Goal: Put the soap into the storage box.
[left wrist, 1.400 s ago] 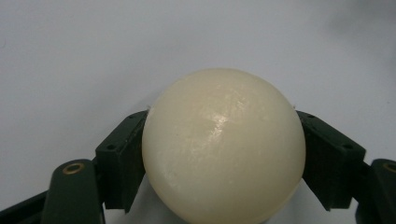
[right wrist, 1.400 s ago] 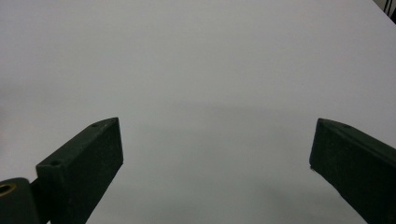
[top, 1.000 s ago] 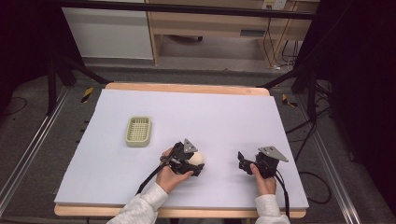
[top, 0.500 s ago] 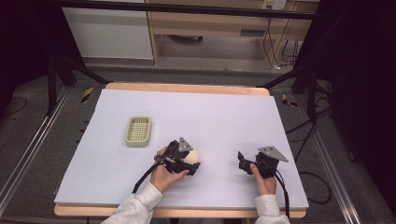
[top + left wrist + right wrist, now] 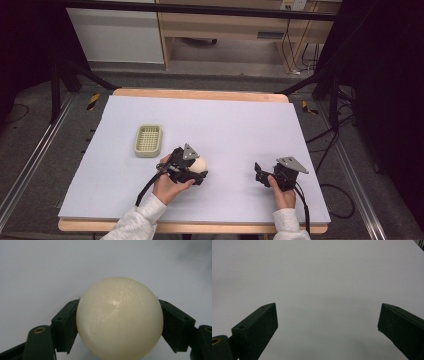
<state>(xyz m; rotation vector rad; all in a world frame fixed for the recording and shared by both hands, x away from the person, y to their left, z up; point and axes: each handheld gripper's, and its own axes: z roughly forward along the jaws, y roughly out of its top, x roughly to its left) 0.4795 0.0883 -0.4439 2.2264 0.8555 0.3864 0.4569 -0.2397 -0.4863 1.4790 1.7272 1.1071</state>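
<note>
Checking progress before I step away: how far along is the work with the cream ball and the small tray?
Done: the left gripper is shut on the cream ball, a black jaw pressed to each side. In hand: the ball is carried in the left gripper above the white table, right of the slatted tray. Left: the tray holds nothing, so setting the ball there is probably next. The right gripper rests open.

Pale grey sleeves; black left gripper (image 5: pixel 196 171), black right gripper (image 5: pixel 261 173), grey three-cornered plates, black cables
</note>
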